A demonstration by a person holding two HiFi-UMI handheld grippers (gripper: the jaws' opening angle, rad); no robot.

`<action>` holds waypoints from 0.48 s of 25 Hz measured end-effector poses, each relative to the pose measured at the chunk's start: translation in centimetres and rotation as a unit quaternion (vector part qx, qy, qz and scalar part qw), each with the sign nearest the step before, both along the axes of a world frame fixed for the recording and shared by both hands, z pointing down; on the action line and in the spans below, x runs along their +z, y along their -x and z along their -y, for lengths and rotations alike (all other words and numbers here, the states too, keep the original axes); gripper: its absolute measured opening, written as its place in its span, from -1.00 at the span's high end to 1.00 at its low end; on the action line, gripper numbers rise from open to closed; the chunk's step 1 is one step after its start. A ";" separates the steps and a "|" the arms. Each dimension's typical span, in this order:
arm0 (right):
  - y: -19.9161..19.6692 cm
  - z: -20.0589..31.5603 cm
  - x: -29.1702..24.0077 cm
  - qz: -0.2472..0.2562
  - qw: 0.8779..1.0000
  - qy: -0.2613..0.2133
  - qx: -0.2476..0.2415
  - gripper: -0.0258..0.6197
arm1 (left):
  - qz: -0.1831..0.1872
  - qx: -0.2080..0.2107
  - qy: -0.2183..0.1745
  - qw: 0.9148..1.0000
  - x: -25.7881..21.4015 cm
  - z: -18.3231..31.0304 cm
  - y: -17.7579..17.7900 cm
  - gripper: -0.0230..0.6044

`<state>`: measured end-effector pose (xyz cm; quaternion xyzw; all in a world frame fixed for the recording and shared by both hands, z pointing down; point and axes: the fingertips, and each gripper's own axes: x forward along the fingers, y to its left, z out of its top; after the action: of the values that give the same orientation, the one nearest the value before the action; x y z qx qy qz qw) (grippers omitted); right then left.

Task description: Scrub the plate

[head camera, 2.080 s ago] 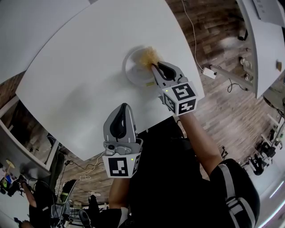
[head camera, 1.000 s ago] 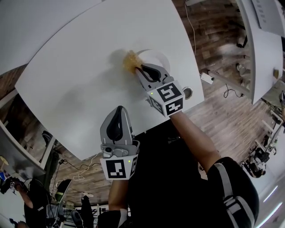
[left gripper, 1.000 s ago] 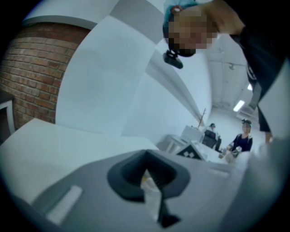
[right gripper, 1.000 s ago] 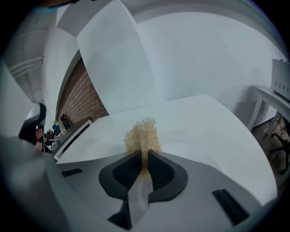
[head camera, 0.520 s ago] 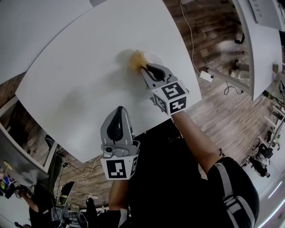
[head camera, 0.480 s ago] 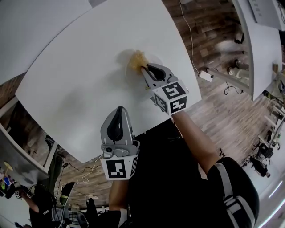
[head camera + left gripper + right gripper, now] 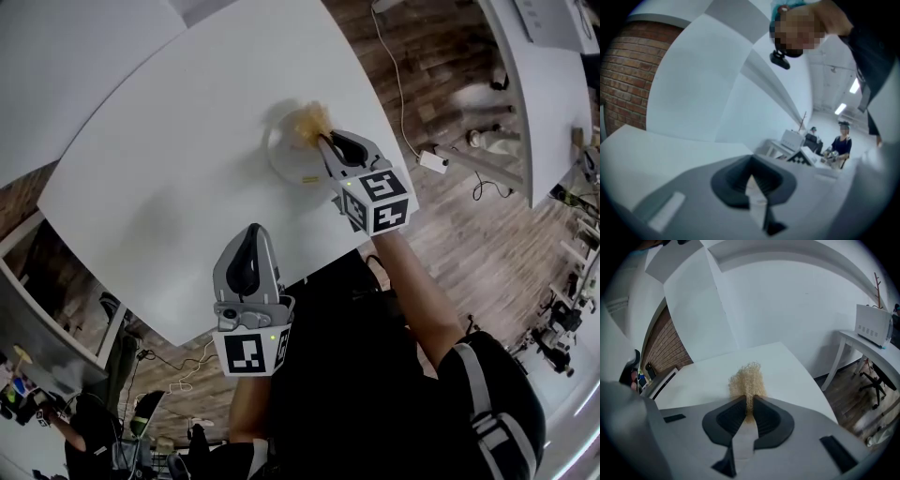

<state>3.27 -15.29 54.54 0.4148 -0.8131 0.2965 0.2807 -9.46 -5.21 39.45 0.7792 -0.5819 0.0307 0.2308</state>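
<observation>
In the head view a white plate [image 7: 289,159] lies on the round white table [image 7: 169,178], toward its right side. A tan mesh scrubber [image 7: 310,121] rests on the plate's far right part, and my right gripper [image 7: 327,142] is shut on it. The right gripper view shows the scrubber [image 7: 746,379] sticking out from between the closed pads of that gripper [image 7: 749,401]; I cannot make out the plate there. My left gripper [image 7: 251,231] hovers over the table's near edge, well short of the plate. Its jaws [image 7: 751,177] are shut with nothing in them.
A second white table [image 7: 66,47] adjoins at the far left and a third [image 7: 544,84] stands to the right. A white adapter with a cable [image 7: 433,161] lies on the wooden floor. Two people [image 7: 841,145] stand far off by a desk.
My right gripper has swept the scrubber from the plate's left side back to its far right part. The left gripper has stayed where it was.
</observation>
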 end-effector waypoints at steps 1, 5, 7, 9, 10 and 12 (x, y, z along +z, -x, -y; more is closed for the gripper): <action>-0.4 0.2 -0.2 -0.001 1.000 -0.003 0.003 0.80 | 0.000 0.001 0.000 1.000 0.0 0.0 -0.1 0.93; -1.9 0.7 -1.0 -0.003 1.000 -0.012 0.023 0.80 | 0.001 0.005 -0.003 1.000 -0.5 -0.1 -0.4 0.93; -2.5 0.9 -1.5 -0.005 0.999 -0.017 0.032 0.80 | 0.002 0.007 -0.007 1.000 -0.9 -0.2 -0.4 0.93; -3.0 1.0 -1.9 -0.007 0.999 -0.022 0.040 0.79 | 0.004 0.010 -0.011 1.000 -1.4 -0.3 -0.3 0.93; -3.3 1.0 -2.2 -0.008 0.999 -0.024 0.043 0.79 | 0.005 0.010 -0.013 1.000 -1.6 -0.3 -0.2 0.93; -3.7 1.0 -2.7 -0.010 0.998 -0.029 0.048 0.79 | 0.006 0.012 -0.018 1.000 -2.0 -0.3 -0.2 0.93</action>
<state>6.94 -16.27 51.82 0.4641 -0.7978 0.2819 0.2619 -9.30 -4.91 37.41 0.7897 -0.5747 0.0277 0.2129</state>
